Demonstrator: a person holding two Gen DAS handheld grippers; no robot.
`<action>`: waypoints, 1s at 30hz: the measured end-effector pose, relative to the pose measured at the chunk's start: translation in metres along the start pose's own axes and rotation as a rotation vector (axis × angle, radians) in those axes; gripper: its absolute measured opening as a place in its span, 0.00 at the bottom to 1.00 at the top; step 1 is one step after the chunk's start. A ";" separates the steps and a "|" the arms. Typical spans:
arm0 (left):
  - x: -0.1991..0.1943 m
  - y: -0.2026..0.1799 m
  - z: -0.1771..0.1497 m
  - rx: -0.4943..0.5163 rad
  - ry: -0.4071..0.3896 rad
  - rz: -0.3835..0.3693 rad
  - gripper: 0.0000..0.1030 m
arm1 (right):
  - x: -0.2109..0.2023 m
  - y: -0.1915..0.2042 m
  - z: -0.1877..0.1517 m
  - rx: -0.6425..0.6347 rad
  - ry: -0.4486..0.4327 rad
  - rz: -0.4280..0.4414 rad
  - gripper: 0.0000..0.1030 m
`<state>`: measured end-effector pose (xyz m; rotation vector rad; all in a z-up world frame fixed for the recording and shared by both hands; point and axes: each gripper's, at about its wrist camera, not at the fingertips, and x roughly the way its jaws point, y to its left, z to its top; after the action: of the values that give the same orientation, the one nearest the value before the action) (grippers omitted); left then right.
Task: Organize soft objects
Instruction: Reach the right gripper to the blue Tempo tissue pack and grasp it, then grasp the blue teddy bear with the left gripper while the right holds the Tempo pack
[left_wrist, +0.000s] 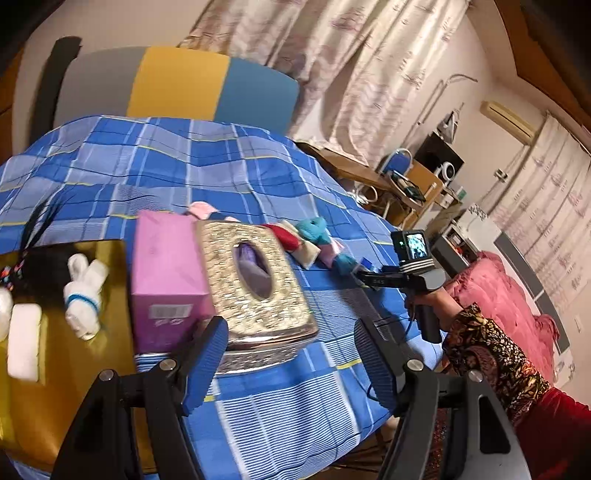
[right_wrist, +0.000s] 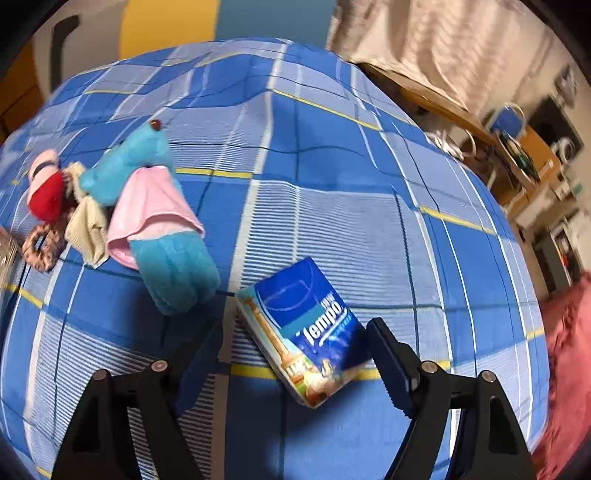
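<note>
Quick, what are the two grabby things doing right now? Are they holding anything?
Left gripper: open, holding nothing, above the blue plaid cloth.
Right gripper: open, its fingers around the blue tissue pack but not pressing it.

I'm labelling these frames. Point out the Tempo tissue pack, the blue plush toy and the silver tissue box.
Tempo tissue pack (right_wrist: 314, 332), right wrist view, printed front.
Blue plush toy (right_wrist: 173, 269), right wrist view, lower body.
Silver tissue box (left_wrist: 225, 266), left wrist view, embossed top.

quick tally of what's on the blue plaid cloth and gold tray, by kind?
Tissue items: 3 (pink pack, silver tissue box, blue Tempo pack)
Plush toys: 2 (white bunny, teal plush)
White block: 1
Scrunchie: 1
Total: 7; a few more soft pieces are unclear.
</note>
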<state>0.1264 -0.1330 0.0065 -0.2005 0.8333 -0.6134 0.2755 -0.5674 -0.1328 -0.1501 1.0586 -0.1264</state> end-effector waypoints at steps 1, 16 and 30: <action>0.003 -0.005 0.002 0.008 0.000 -0.010 0.70 | -0.001 0.000 -0.001 -0.004 -0.006 0.005 0.63; 0.031 -0.069 0.021 0.130 0.030 -0.074 0.70 | 0.007 -0.004 -0.010 0.047 0.010 0.065 0.59; 0.146 -0.122 0.067 0.117 0.154 -0.004 0.70 | -0.049 -0.023 -0.052 0.416 0.003 0.164 0.53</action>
<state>0.1985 -0.3210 0.0074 -0.0487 0.9426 -0.6857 0.2056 -0.5846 -0.1119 0.3121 1.0223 -0.1957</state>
